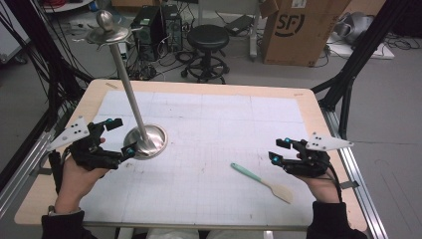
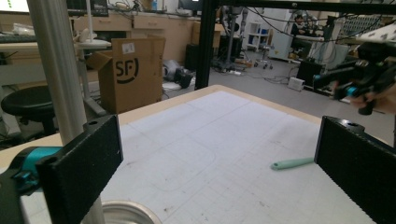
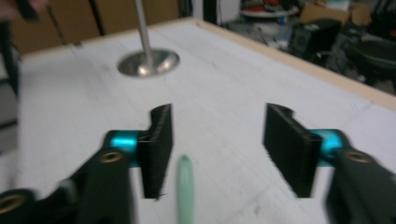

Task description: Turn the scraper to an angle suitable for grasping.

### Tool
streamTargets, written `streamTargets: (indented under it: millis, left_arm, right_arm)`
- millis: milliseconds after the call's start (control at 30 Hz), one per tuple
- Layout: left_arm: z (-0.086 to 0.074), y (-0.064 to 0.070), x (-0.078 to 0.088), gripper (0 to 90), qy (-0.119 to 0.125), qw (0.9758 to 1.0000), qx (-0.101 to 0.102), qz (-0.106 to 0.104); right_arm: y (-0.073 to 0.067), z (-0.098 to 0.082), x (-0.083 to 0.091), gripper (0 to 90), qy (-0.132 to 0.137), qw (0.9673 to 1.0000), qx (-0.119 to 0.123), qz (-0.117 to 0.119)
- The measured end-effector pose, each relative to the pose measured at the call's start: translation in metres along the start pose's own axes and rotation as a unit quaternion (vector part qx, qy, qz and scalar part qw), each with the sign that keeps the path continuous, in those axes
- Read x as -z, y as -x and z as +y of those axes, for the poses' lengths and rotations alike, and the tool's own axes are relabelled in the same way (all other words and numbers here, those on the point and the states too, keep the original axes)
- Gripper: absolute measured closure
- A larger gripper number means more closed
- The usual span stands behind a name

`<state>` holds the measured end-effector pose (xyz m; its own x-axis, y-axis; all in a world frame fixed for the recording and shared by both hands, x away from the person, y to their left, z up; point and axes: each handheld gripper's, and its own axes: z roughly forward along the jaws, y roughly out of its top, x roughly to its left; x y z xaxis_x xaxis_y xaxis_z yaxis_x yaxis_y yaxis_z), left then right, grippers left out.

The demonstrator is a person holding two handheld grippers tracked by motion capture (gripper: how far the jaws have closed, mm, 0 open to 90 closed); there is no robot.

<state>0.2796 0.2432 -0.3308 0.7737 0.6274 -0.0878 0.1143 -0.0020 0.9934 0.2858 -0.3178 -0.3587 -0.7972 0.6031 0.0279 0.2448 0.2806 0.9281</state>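
Note:
A tall steel stand with a round base (image 1: 146,141) rises at the mat's left, its pole topped by a dish, hooks and a knob (image 1: 107,32). My left gripper (image 1: 123,136) stands open beside the base, one jaw on each side of its near-left rim. In the left gripper view (image 2: 219,158) the pole (image 2: 60,70) stands just behind the left jaw. A spatula (image 1: 261,181) with a mint handle and beige blade lies at the front right. My right gripper (image 1: 279,150) is open just right of it; the handle (image 3: 185,186) lies below the jaws (image 3: 217,149).
A white grid mat (image 1: 209,129) covers the wooden table (image 1: 199,88). Beyond the far edge stand a black stool (image 1: 208,37), computer towers (image 1: 157,25) and a cardboard box (image 1: 298,30). Black frame struts (image 1: 348,74) rise at the right.

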Motion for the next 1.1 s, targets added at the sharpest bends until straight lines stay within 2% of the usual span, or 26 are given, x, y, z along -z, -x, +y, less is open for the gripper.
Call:
streamTargets:
  millis: [133, 200, 267, 500, 667, 733, 800, 1000, 1100]
  left_arm:
    - [0.002, 0.000, -0.006, 1.6, -0.004, 1.0000, -0.001, -0.006]
    - [0.002, 0.000, -0.009, 1.6, -0.006, 0.9999, -0.004, -0.008]
    - [0.002, 0.000, -0.010, 1.7, -0.007, 0.9999, -0.004, -0.009]
    - [0.000, 0.000, -0.016, 1.7, -0.017, 0.9998, -0.008, -0.009]
    - [0.000, 0.001, -0.015, 1.7, -0.015, 0.9997, -0.010, -0.015]
    - [0.000, 0.002, -0.013, 1.7, -0.011, 0.9997, -0.012, -0.017]
    - [-0.001, 0.002, -0.012, 1.7, -0.012, 0.9998, -0.011, -0.012]
    - [-0.003, 0.000, -0.010, 1.7, -0.015, 0.9998, -0.007, -0.006]
    - [-0.004, 0.000, -0.009, 1.7, -0.016, 0.9998, -0.007, -0.005]
  right_arm:
    - [-0.001, -0.016, -0.012, 71.6, -0.035, 0.9993, -0.009, -0.003]
    - [-0.002, -0.024, -0.019, 81.3, -0.058, 0.9982, -0.006, -0.014]
    - [-0.002, -0.031, -0.024, 89.6, -0.067, 0.9977, -0.009, -0.009]
    - [-0.005, -0.046, -0.044, 89.9, -0.113, 0.9936, 0.000, 0.002]
    - [-0.002, -0.053, -0.059, 89.8, -0.146, 0.9886, -0.034, 0.013]
    - [-0.001, -0.054, -0.061, 89.8, -0.152, 0.9877, -0.036, 0.011]
    - [0.001, -0.057, -0.067, 89.8, -0.167, 0.9846, -0.048, 0.011]
    - [0.001, -0.058, -0.078, 89.8, -0.182, 0.9816, -0.053, 0.026]
    - [-0.002, -0.058, -0.084, 89.7, -0.190, 0.9806, -0.039, 0.025]
